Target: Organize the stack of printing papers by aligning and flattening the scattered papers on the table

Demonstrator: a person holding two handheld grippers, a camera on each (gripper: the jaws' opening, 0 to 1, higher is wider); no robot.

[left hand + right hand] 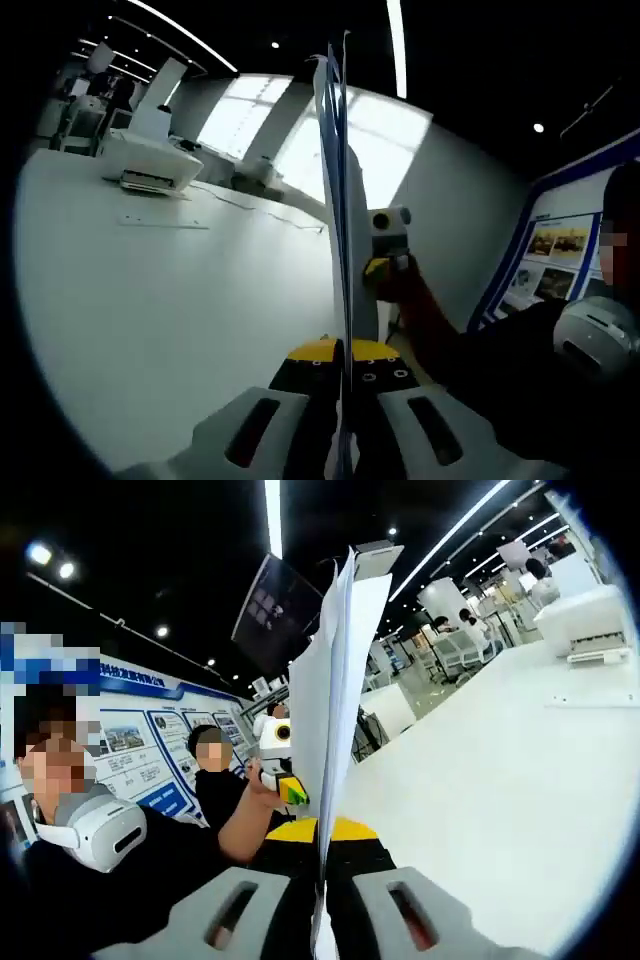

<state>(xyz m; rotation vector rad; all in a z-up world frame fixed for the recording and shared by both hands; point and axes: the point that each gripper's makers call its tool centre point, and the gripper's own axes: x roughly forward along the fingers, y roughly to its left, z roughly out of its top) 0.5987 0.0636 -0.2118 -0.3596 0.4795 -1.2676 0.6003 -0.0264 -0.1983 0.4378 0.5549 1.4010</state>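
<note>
Papers edge-on, sheet count unclear. Left gripper and right gripper fingers pinching papers. White desk; printer far off.

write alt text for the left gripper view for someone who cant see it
The left gripper is shut on a stack of papers held upright, edge-on, above a white table. The right gripper grips the stack's far side; a printer sits on the table behind.
</note>
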